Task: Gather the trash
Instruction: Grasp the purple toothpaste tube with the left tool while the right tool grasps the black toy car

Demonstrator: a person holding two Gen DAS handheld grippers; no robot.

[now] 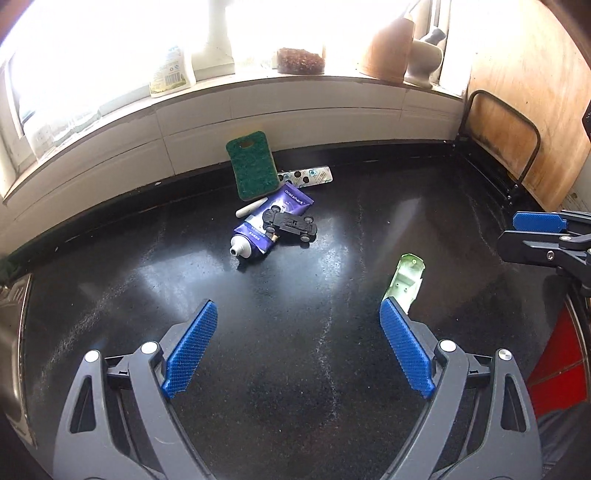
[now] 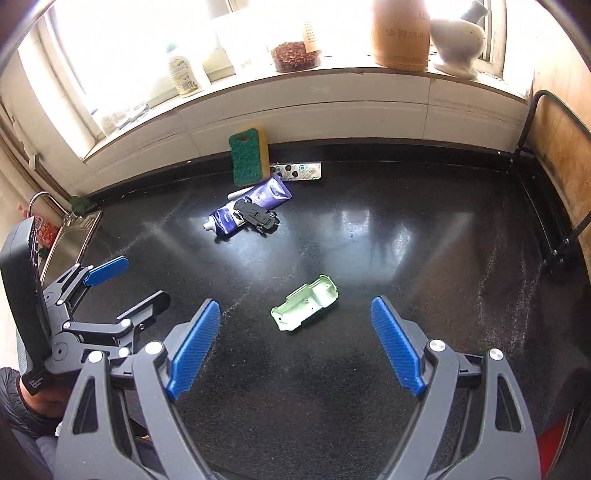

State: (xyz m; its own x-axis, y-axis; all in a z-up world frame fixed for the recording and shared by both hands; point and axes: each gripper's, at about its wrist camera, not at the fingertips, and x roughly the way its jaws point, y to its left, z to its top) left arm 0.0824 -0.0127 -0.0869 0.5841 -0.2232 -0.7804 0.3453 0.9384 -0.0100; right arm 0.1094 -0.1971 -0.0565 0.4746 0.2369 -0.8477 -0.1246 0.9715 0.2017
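A pile of litter lies near the back wall of the black counter (image 1: 332,350): a purple toothpaste tube (image 1: 291,197) (image 2: 266,194), a black toy car chassis (image 1: 291,223) (image 2: 258,218) across it, a white stick (image 1: 251,208), a blister pack (image 1: 310,177) (image 2: 299,171) and a green sponge (image 1: 253,166) (image 2: 247,157). Apart from the pile lies a pale green toy car shell (image 1: 404,284) (image 2: 306,308), upside down. My left gripper (image 1: 297,310) (image 2: 129,288) is open and holds nothing; the shell shows just past its right fingertip. My right gripper (image 2: 295,306) (image 1: 532,234) is open above the counter, the shell ahead of its tips.
On the windowsill stand a plastic bottle (image 2: 184,74), a jar of brown bits (image 2: 295,55), a wooden canister (image 2: 400,33) and a white mortar with pestle (image 2: 458,37). A steel sink (image 2: 74,236) is at the left. A black wire rack (image 1: 517,147) and wooden board stand at the right.
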